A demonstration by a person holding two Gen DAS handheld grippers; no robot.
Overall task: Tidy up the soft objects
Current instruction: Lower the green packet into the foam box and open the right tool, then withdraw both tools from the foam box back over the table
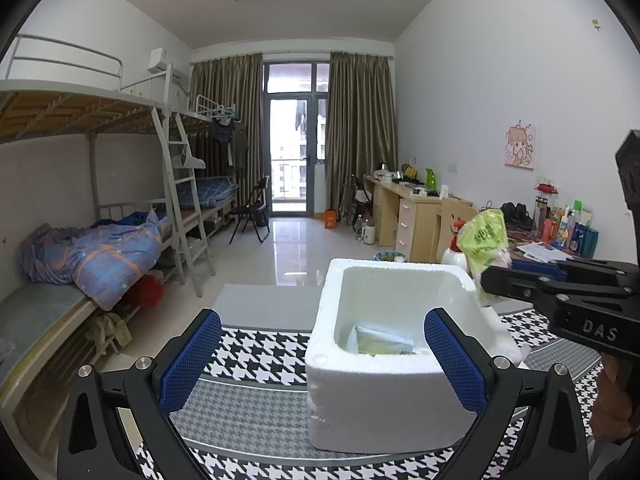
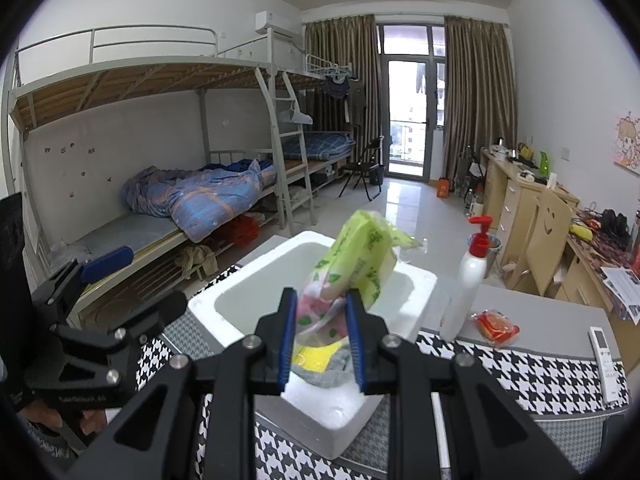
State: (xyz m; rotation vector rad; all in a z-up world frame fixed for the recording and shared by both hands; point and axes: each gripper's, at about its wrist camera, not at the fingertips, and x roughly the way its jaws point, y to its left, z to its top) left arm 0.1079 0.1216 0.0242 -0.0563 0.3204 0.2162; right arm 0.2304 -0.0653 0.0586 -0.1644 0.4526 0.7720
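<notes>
In the lower centre of the right wrist view, the right gripper (image 2: 321, 334) has its jaws closed tight on a green tissue pack (image 2: 362, 258), held tilted above the near rim of a white foam box (image 2: 416, 280). Inside the box, low in the frame, lie a yellow item and grey cloth (image 2: 332, 364). In the left wrist view the left gripper (image 1: 322, 354) spreads its jaws wide and holds nothing, its blue pads flanking the box's near wall. The box stands on a houndstooth-covered surface (image 2: 532, 376), near its far edge. At right of the frame, a white pump bottle (image 2: 468, 280), a red packet (image 2: 496, 326) and a remote (image 2: 604, 354) rest apart from it. Beyond, open tiled floor (image 1: 290, 252) stretches past bunk beds (image 1: 92, 248) at left.
</notes>
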